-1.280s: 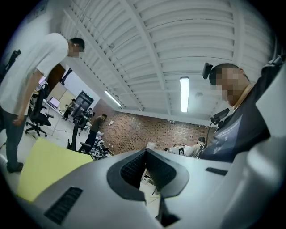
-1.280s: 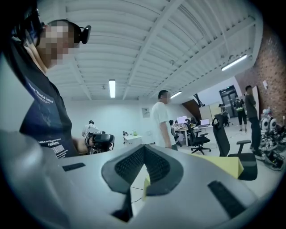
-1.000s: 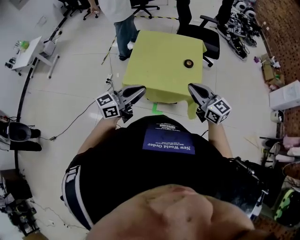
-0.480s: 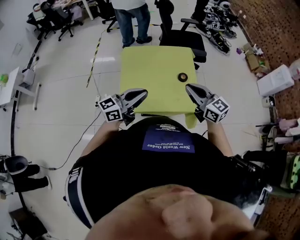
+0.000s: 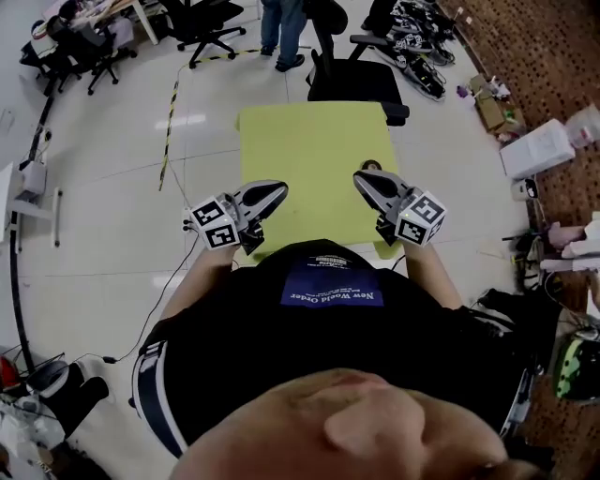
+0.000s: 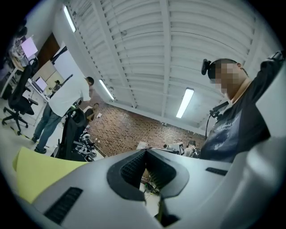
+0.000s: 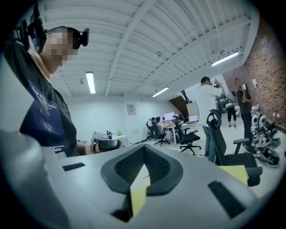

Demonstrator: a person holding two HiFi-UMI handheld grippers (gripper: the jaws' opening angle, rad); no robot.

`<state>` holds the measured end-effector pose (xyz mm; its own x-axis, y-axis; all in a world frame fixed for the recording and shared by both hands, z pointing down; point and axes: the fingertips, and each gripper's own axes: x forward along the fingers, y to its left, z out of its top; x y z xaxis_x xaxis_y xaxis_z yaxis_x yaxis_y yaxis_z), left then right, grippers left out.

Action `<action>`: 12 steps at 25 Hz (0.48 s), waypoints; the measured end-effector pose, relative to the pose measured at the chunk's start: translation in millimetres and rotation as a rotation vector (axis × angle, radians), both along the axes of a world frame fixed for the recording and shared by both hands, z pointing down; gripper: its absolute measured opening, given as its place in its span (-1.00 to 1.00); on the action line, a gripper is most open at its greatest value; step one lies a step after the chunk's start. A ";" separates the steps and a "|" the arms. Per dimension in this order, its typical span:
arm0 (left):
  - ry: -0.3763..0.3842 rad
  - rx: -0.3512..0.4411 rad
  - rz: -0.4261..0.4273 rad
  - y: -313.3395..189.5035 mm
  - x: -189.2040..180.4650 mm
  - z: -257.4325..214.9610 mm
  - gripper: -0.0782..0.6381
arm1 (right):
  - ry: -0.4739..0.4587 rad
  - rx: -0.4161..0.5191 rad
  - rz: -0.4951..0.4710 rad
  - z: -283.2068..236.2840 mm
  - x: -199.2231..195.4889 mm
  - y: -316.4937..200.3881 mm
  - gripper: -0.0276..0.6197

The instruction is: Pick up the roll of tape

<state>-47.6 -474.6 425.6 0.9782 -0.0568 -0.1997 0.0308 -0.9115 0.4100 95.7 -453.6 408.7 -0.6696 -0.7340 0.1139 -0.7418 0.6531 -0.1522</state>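
Observation:
The roll of tape [image 5: 370, 166] is a small dark ring on the right part of the yellow table [image 5: 300, 150], just beyond the tip of my right gripper [image 5: 360, 178], which partly covers it. My left gripper [image 5: 277, 190] hangs over the table's near left edge, far from the tape. Both grippers point at the table with their jaws shut and nothing between them. In the left gripper view the shut left gripper [image 6: 145, 150] faces across the room, a corner of the table [image 6: 40, 172] at its left. The tape does not show past the right gripper [image 7: 144, 146] in its own view.
A black office chair [image 5: 356, 80] stands at the table's far side. More chairs [image 5: 202, 23] and a person's legs [image 5: 281, 28] are behind it. A white box [image 5: 539, 150] sits on the floor at the right, and a cable [image 5: 169, 122] runs along the left.
The person has walked up to the yellow table. Both shut grippers have come from short of it to over its near edge, the right one up to the tape.

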 end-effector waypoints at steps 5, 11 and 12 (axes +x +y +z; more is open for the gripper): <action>-0.027 -0.015 -0.039 -15.5 9.7 14.6 -0.76 | -0.014 0.000 -0.027 2.5 16.6 -22.1 -0.96; -0.065 0.003 -0.104 -24.7 57.7 11.0 -0.76 | -0.025 0.026 -0.082 5.8 67.6 -30.6 -0.96; -0.075 0.007 -0.110 -24.0 68.7 10.1 -0.76 | -0.018 0.030 -0.088 6.1 78.9 -29.6 -0.96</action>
<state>21.1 -498.5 435.7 0.9783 -0.1632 -0.1275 -0.0997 -0.9107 0.4009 174.5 -483.2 414.8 -0.7333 -0.6751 0.0800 -0.6787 0.7201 -0.1446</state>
